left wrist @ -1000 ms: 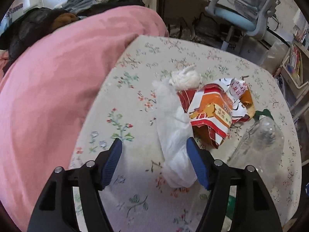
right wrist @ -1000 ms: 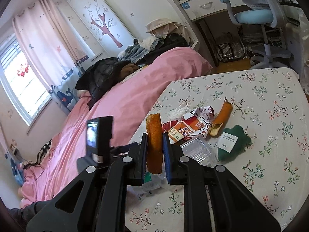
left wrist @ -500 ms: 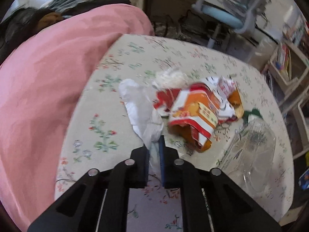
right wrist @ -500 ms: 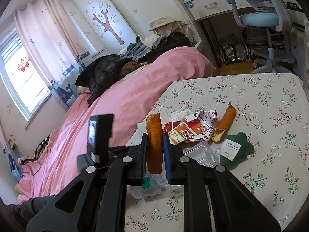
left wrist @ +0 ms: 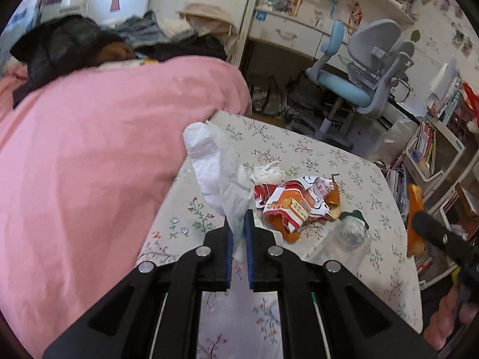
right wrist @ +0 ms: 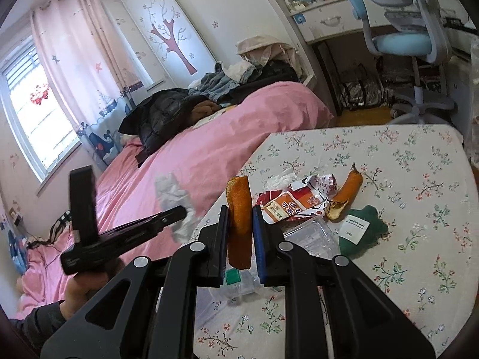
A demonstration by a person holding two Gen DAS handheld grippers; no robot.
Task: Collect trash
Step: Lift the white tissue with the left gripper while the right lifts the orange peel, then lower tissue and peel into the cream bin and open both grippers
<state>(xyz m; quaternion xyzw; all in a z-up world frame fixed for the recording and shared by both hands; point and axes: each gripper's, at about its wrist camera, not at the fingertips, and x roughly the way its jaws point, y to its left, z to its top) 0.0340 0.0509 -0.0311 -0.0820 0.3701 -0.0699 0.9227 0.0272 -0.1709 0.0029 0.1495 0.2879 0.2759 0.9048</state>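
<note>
The left tongs [left wrist: 238, 224] had closed on the white plastic bag [left wrist: 215, 161] and lifted it off the bench [left wrist: 344, 161], suggesting a ready receptacle, while the right tongs [right wrist: 241, 224] stayed clamped on an orange peel [right wrist: 239, 206], the snack wrapper [right wrist: 295, 203] and other litter lying farther out.

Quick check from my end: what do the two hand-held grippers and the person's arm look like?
Both the left hand-held gripper and the right hand-held gripper are matte black, with triangular cut-outs, silver round pivot bolts and blue ribbed finger pads. The left one carries a black upright block on top. A dark grey sleeve covers the left wrist.
</note>
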